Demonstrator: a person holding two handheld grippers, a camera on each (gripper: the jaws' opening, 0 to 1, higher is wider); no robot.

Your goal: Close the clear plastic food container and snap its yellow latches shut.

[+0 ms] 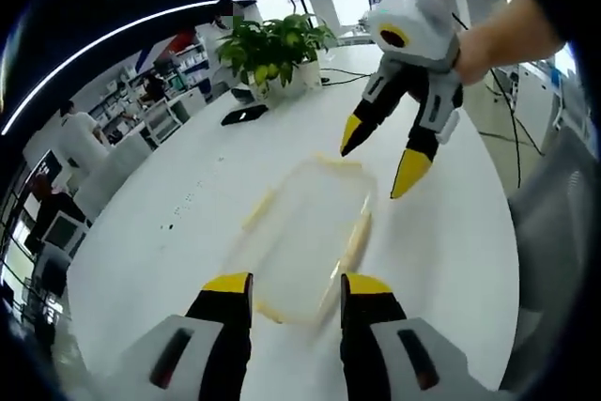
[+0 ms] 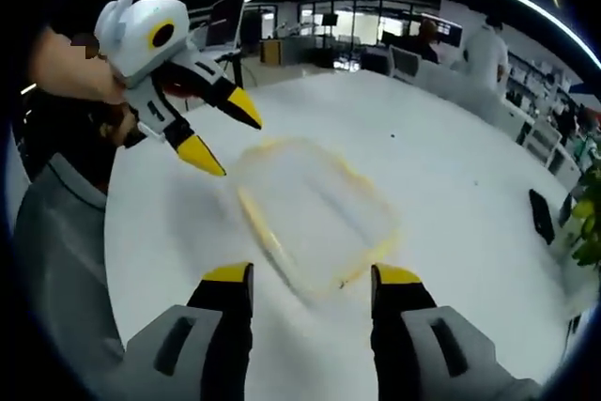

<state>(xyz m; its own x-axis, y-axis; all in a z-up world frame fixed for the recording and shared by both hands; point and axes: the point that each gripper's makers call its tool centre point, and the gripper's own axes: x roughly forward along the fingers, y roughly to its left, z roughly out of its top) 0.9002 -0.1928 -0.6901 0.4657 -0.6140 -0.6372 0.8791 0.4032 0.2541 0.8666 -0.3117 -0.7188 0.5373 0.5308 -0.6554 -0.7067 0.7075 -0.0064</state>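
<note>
A clear plastic food container (image 1: 305, 237) with yellow latches (image 1: 356, 239) lies flat on the white table (image 1: 188, 204), blurred in both views. My left gripper (image 1: 296, 286) hovers just short of its near end, open, nothing between the jaws. My right gripper (image 1: 385, 164) comes in from the far right, held by a hand, open above the container's far end. In the right gripper view the container (image 2: 315, 213) lies ahead of my right gripper (image 2: 312, 277), and the left gripper (image 2: 221, 133) hangs open at the upper left, near the container's far corner.
A potted green plant (image 1: 272, 49) and a dark flat object (image 1: 244, 115) stand at the table's far side. A dark flat object (image 2: 542, 215) lies near the right edge. People (image 1: 70, 133) and desks fill the office behind. A grey chair back (image 2: 56, 232) is at left.
</note>
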